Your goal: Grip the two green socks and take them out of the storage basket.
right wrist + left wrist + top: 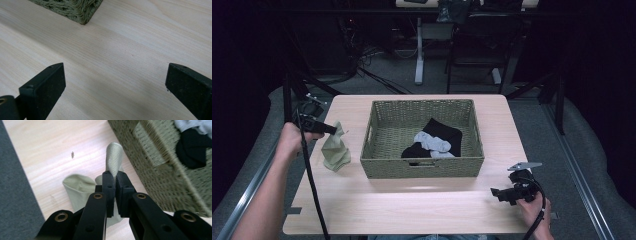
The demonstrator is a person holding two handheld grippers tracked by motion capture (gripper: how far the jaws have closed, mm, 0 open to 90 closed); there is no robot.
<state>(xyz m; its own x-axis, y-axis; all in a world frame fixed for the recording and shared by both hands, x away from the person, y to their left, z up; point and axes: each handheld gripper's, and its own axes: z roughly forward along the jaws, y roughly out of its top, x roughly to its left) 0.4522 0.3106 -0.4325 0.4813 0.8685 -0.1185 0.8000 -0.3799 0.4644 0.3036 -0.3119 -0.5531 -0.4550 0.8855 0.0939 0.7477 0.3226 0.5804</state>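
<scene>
My right claw [498,192] rested near the table's front edge, jaws spread wide over bare pale wood [120,60]. My left claw [115,176] pinched a limp olive-green cloth sock [335,150], its lower end on the tabletop just beside the woven green rectangular basket [422,167], which held black and grey socks [434,142].

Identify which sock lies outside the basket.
The olive sock, pinched by the left hand-held gripper beside the basket; the black sock and grey sock lie inside.

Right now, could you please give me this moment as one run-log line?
left tongs: shut on olive-green fabric sock | right tongs: open, idle | woven wicker basket: socks inside
</scene>
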